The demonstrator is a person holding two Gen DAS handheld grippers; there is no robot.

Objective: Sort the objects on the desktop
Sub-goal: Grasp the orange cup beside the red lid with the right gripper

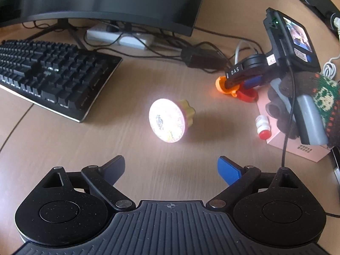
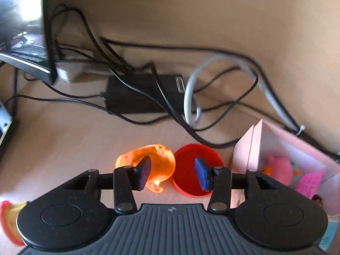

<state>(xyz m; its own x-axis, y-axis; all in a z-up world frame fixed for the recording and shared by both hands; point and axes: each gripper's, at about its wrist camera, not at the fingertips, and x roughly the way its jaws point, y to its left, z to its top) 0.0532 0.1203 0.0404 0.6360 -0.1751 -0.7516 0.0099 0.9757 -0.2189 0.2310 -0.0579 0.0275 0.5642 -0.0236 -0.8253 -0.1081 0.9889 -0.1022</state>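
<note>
On the far left of the left wrist view a black keyboard lies on the tabletop under a dark monitor, with a white power strip and tangled black cables behind it. Near the middle, a yellow fluted cup lies on its side, its bright foil lid facing the camera, well apart from the keyboard. The left gripper hovers near it with its jaws spread wide and nothing between them.

Further right, a black power brick sits among the cables and a grey cord. In front of it, an orange translucent cup and a red round lid lie just beside each other on the tabletop. The right gripper is lowered over them, its jaws partly open: the left finger crosses the orange cup, the right finger crosses the red lid. Whether either finger touches them is unclear.

At the right stands an open pink box, close to the red lid, holding a pink soft toy and a pink note. In the left wrist view a small white bottle with a red cap lies against the box's near left edge.
</note>
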